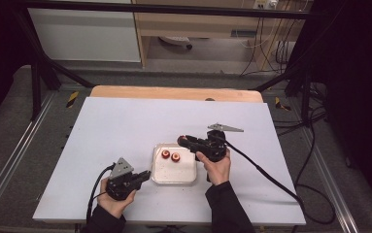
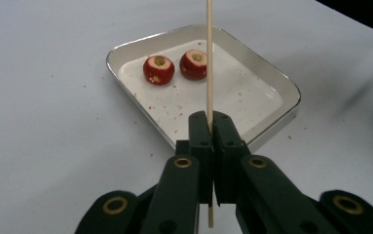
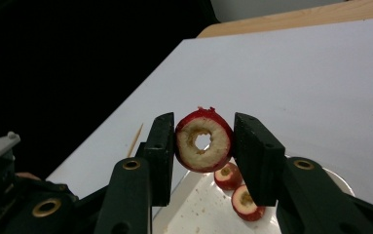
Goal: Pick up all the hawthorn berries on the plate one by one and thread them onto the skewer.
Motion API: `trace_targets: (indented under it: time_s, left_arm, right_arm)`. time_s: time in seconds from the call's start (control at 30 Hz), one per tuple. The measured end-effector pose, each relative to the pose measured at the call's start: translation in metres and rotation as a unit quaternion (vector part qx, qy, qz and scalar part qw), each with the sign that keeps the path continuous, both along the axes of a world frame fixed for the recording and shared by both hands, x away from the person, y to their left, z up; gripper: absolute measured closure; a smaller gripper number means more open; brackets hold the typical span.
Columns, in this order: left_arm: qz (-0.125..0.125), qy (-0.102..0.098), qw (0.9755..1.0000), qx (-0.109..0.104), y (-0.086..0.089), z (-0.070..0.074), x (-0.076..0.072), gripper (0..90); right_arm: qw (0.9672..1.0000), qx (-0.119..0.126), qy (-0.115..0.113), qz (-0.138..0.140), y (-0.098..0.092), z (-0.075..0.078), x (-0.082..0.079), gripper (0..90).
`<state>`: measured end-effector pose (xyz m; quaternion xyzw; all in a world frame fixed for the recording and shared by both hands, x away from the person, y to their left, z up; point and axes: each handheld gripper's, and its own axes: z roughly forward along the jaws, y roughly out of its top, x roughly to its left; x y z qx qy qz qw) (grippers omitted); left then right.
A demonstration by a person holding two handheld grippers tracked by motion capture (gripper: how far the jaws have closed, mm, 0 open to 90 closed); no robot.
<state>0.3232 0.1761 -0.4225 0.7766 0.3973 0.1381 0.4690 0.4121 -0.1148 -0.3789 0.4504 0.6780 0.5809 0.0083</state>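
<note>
A white tray (image 1: 174, 173) sits mid-table with two cored red fruits (image 1: 171, 156) at its far end. My right gripper (image 1: 183, 141) hovers over the tray's far right corner, shut on a third cored red fruit (image 1: 181, 140). In the right gripper view that fruit (image 3: 208, 158) is pinched between the pads, its bored hole facing the camera. My left gripper (image 1: 144, 175) rests left of the tray, near its front corner. The left gripper view shows its jaws (image 2: 212, 122) shut on a thin wooden skewer (image 2: 209, 58) that stands upright in front of the tray (image 2: 242, 92) and its two fruits (image 2: 158, 69).
Red crumbs are scattered over the tray floor. White table surface (image 1: 125, 121) spreads around the tray, with a wooden edge (image 1: 174, 92) at the far side. Cables trail from both grippers toward the near edge and the right. The skewer's tip (image 3: 135, 139) shows at left in the right gripper view.
</note>
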Motion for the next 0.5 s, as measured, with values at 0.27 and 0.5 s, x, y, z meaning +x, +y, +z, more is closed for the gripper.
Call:
trace_targets:
  time_s: [0.27,0.5]
  left_arm:
    - [0.007,-0.001,0.9997,-0.021,-0.014,0.001,0.000,88.0]
    - [0.007,-0.003,0.9989,-0.047,-0.033,0.006,0.001,88.0]
  right_arm:
    - [0.9982,0.048,-0.010,-0.033,-0.002,0.001,0.000,61.3]
    - [0.9937,0.091,-0.027,-0.059,-0.003,0.005,-0.001,61.3]
